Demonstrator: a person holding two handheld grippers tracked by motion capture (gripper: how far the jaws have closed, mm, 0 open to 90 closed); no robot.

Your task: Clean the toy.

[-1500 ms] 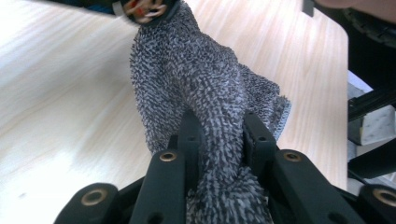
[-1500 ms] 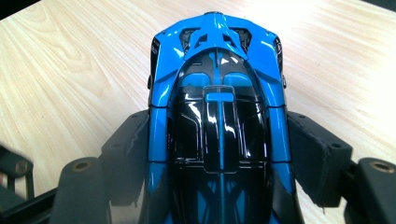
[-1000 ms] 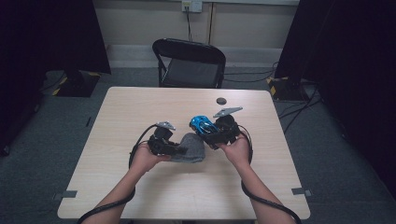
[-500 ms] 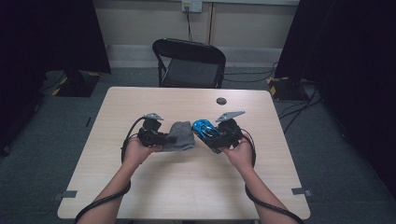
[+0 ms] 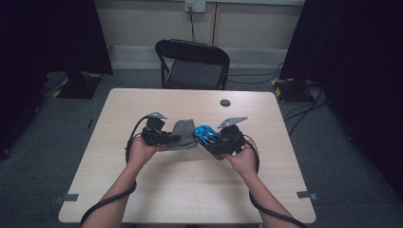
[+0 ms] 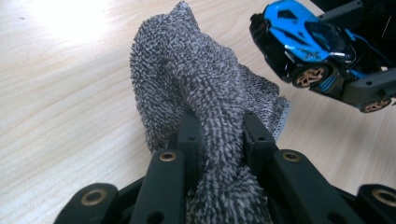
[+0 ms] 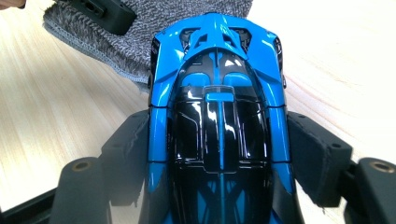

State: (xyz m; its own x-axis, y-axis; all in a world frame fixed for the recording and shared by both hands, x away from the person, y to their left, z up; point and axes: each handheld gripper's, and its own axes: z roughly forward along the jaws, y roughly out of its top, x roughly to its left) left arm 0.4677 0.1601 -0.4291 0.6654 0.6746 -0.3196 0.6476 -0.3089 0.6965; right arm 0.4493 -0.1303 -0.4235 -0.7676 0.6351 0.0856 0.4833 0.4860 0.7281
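1. The left hand-held gripper [image 5: 175, 137] is seen clamped on a grey cloth [image 5: 185, 134]; in the left gripper view a bunched fold of the cloth [image 6: 205, 93] is pinched tight between the two black jaws.
2. The right hand-held gripper [image 5: 209, 141] is seen closed on a blue toy car [image 5: 206, 134]; in the right gripper view the car [image 7: 217, 116] is held by its sides, one jaw pad pressed against each flank.
3. The cloth is held above the middle of the table [image 5: 190, 190], its free end hanging just beside the nose of the car.
4. In the right gripper view the cloth [image 7: 116, 46] is shown behind the front of the car; whether the two touch cannot be told.
5. The car is held tilted, clear of the table, to the right of the cloth.
6. A small dark round object [image 5: 225, 102] is seen near the far edge of the table, well apart from both hands.
7. A black folding chair [image 5: 192, 64] is placed beyond the table.
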